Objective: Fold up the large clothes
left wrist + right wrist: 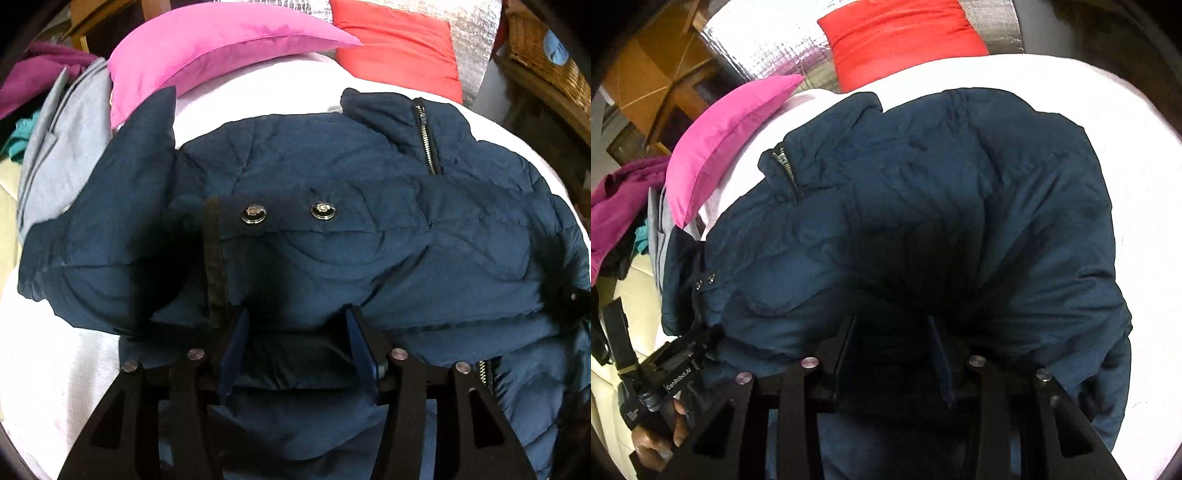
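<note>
Jacket (332,251) navy, on white bed (44,369) | left gripper (297,317) jaws apart, fabric between | right gripper (892,325) grip unclear | "GenRobot.AI" label (679,378) at 8 o'clock

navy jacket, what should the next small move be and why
Probably close the left gripper on the near fold of the navy jacket. Its jaws stand apart with padded cloth bunched between them, apparently unpinched, and the jacket lies spread on the white bed with its snaps facing up, so a firm hold comes before any folding.
</note>
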A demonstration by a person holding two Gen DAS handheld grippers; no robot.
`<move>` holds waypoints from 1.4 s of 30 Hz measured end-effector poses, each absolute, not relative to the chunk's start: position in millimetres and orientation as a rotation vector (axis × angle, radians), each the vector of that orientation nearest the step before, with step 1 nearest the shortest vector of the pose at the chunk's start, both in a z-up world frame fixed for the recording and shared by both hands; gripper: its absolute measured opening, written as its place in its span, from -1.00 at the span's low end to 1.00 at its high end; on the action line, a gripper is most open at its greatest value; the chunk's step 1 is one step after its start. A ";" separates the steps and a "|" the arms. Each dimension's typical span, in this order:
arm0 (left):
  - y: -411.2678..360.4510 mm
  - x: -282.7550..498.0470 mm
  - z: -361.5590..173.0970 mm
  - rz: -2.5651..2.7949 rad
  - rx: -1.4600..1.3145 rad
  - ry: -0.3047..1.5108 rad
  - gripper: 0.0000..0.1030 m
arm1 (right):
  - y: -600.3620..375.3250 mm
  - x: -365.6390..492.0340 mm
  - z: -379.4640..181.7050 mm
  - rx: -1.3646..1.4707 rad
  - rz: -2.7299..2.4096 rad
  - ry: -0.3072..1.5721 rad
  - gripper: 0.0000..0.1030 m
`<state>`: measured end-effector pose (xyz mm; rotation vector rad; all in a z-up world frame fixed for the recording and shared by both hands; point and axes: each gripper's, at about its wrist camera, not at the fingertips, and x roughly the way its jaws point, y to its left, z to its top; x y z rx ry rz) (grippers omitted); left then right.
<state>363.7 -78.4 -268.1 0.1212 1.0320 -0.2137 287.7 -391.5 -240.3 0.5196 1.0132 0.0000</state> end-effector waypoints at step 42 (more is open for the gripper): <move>-77.9 361.3 -235.0 -0.254 0.079 0.932 0.34 | -368.9 278.3 -197.7 0.417 0.043 0.827 0.12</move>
